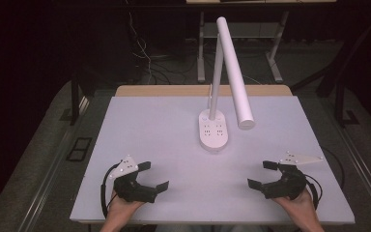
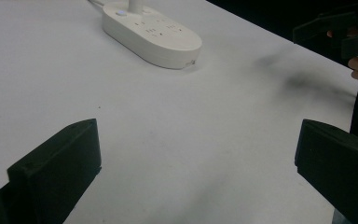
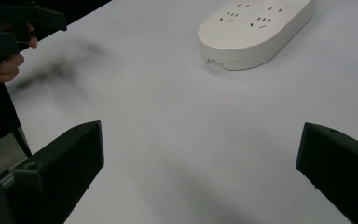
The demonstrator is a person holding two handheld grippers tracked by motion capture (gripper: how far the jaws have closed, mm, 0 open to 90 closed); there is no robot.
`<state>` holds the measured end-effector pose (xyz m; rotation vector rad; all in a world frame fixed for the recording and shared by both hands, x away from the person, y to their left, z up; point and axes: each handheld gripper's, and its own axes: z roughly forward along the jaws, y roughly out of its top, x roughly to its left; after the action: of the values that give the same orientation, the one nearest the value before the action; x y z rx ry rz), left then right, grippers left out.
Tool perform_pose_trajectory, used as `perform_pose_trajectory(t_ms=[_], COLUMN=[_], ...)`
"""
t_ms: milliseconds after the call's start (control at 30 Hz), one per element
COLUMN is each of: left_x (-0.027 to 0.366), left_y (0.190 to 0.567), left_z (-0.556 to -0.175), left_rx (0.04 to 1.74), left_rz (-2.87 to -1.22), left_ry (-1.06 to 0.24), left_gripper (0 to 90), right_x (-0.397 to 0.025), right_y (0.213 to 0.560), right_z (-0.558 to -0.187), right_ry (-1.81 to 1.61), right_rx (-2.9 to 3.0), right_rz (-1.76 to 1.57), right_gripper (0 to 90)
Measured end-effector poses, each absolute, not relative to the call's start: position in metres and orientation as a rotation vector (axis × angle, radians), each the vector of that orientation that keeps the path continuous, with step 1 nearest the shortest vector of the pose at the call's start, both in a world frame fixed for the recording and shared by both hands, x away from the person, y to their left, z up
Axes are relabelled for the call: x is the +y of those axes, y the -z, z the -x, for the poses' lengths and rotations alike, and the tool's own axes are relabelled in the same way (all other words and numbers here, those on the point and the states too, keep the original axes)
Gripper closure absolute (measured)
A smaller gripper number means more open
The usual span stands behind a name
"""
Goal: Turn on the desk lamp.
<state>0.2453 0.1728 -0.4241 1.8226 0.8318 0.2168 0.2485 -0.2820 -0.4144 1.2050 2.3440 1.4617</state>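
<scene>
A white desk lamp stands mid-table: its oval base [image 1: 213,131] carries socket outlets, a thin stem rises from it, and a long tube head [image 1: 235,75] slants down to the right. The same base lies ahead in the left gripper view [image 2: 151,32] and in the right gripper view [image 3: 254,29]. My left gripper [image 1: 153,175] rests near the front left edge, open, nothing between its jaws. My right gripper [image 1: 264,174] sits near the front right edge, also open and empty. Each gripper view catches the other gripper far off: the right gripper [image 2: 335,30], the left gripper [image 3: 14,28].
The white table top [image 1: 174,140] has a wooden strip along its far edge. Cables trail on the floor behind it, and metal desk legs [image 1: 201,48] stand beyond. A dark floor plate [image 1: 78,149] lies left of the table.
</scene>
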Motion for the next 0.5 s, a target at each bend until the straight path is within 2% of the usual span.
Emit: perform_pose_trajectory(t_ms=[500], left_x=[0.1691], left_y=[0.4242], left_z=[-0.2448], left_rx=[0.818], left_rz=[-1.826], left_ry=[-0.217], left_gripper=[0.0], right_x=[-0.2849], right_y=[0.4133], right_z=[-0.2460], right_ry=[-1.453], right_rx=[2.362], right_rz=[-1.220], right_gripper=[0.6])
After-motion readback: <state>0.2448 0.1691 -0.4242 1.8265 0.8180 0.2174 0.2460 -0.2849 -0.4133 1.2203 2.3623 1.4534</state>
